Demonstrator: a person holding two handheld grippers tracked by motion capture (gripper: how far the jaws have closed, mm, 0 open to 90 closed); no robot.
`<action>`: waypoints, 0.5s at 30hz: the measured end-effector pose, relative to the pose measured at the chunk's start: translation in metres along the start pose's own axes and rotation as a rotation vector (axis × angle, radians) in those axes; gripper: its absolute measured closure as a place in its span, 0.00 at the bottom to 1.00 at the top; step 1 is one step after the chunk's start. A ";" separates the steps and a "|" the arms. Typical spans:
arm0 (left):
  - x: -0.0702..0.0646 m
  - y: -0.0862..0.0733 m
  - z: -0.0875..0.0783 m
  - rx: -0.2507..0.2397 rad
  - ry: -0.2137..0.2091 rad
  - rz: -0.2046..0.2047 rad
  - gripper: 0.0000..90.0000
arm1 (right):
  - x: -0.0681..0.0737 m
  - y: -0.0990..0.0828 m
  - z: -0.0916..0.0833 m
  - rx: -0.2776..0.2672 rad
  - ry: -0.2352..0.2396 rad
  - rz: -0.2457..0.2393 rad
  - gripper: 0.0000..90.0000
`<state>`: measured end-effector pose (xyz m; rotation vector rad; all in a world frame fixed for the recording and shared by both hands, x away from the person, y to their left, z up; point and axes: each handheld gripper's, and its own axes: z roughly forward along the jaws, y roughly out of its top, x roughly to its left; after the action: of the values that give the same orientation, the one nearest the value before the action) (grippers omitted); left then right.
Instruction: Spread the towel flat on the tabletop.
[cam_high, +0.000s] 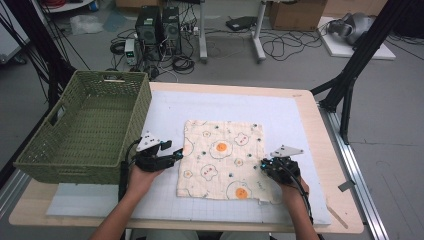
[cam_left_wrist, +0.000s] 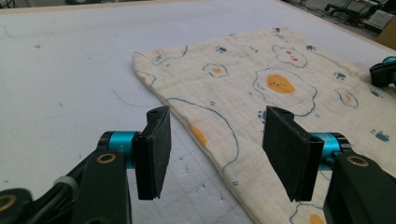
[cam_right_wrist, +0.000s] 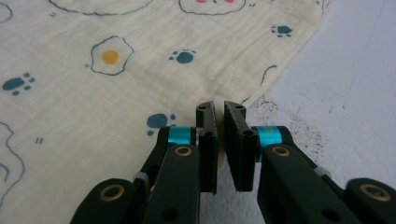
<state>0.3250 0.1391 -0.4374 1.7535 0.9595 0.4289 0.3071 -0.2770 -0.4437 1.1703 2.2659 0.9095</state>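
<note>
Cloth (cam_high: 222, 157): soft crinkled muslin, matt. Basket (cam_high: 85, 125): green woven wicker. Tabletop (cam_high: 305, 100): pale wood edge, matt white mat. Jaws: matt black pads.

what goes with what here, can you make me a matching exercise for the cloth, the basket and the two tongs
1. cloth
2. basket
3. left tongs
4. right tongs

a. green, woven, at the table's left edge
b. jaws wide apart over the cloth's edge
c. spread flat, printed with fried eggs
d. jaws nearly together, pinching the cloth's edge

Pairs: 1-c, 2-a, 3-b, 4-d
</note>
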 end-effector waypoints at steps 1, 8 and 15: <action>0.000 0.000 -0.001 -0.006 -0.004 -0.006 0.47 | 0.001 0.000 -0.001 0.006 -0.019 0.003 0.77; 0.004 0.005 -0.009 -0.076 -0.060 -0.050 0.34 | -0.012 0.004 -0.041 -0.214 0.035 0.097 0.42; 0.003 0.009 -0.017 -0.130 -0.111 -0.041 0.23 | -0.014 0.005 -0.054 -0.314 -0.097 0.068 0.13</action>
<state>0.3189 0.1501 -0.4233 1.6202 0.8682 0.3557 0.2835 -0.3058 -0.4015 1.1275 1.9313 1.1587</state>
